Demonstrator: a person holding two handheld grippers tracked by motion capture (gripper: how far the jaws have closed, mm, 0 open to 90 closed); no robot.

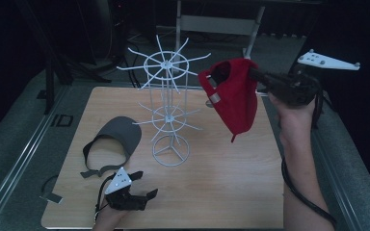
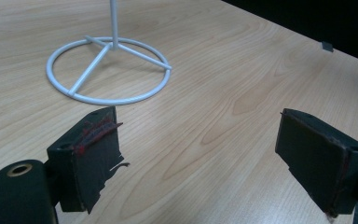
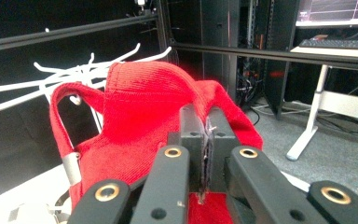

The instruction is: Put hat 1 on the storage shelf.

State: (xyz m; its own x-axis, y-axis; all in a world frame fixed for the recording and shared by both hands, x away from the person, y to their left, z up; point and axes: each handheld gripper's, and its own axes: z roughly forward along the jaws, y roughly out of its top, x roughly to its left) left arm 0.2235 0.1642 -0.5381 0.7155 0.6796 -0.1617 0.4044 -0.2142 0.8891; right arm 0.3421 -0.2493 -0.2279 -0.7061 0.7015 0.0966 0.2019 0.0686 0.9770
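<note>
Low at the tabletop's (image 1: 212, 192) near-left edge: left claw (image 1: 142, 197), released, jaws wide apart, nothing between them. Just beyond it, flat on the wood: grey cap (image 1: 113, 139). Mid-tabletop: white wire rack (image 1: 169, 115), upright. Right of the rack's top hooks, raised in the air: red cap (image 1: 233, 94), clamped in the clenched right claw (image 1: 257, 74).

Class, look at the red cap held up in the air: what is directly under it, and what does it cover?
Under the red cap lies bare wooden table. The right gripper pinches its fabric and holds it beside the white wire rack. The cap covers that gripper's fingertips in the high view.
</note>
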